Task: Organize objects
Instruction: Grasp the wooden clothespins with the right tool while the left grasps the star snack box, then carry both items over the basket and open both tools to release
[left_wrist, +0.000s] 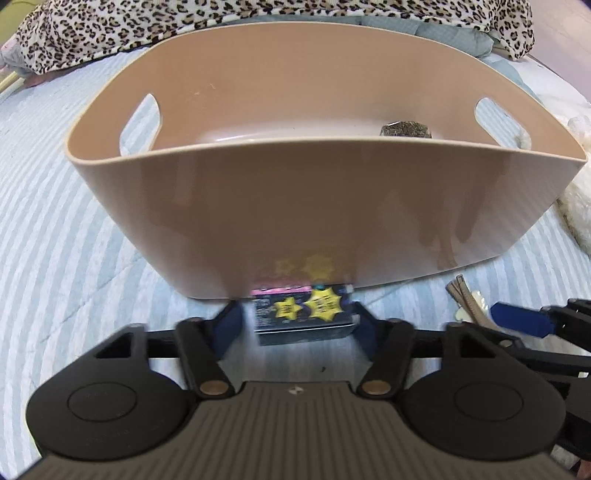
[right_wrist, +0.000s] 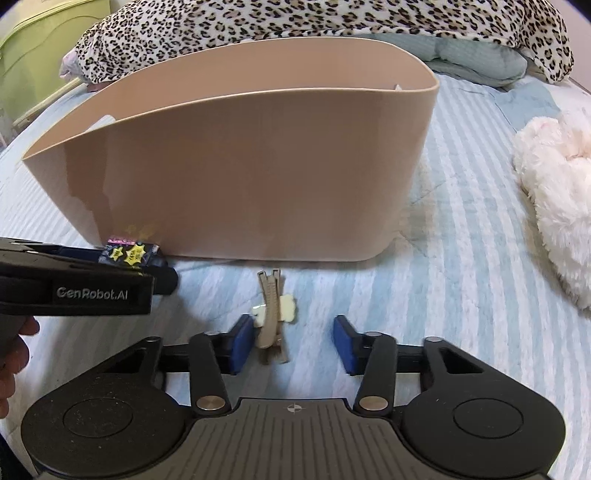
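Note:
A tan plastic basket (left_wrist: 295, 206) with handle slots stands on the striped bed; a dark speckled item (left_wrist: 406, 130) lies inside it. A small dark box with yellow stars (left_wrist: 304, 314) lies against the basket's front wall. My left gripper (left_wrist: 299, 321) has its blue pads on both sides of the box, close to it; contact is unclear. In the right wrist view the box (right_wrist: 131, 253) and left gripper (right_wrist: 162, 273) show at left. A beige hair clip (right_wrist: 271, 310) lies between the open pads of my right gripper (right_wrist: 291, 341), near the left pad.
A white fluffy plush (right_wrist: 554, 206) lies on the bed at right. A leopard-print blanket (right_wrist: 295, 22) and a grey-green pillow (right_wrist: 480, 55) lie behind the basket (right_wrist: 240, 166). A green container (right_wrist: 37, 48) stands at far left.

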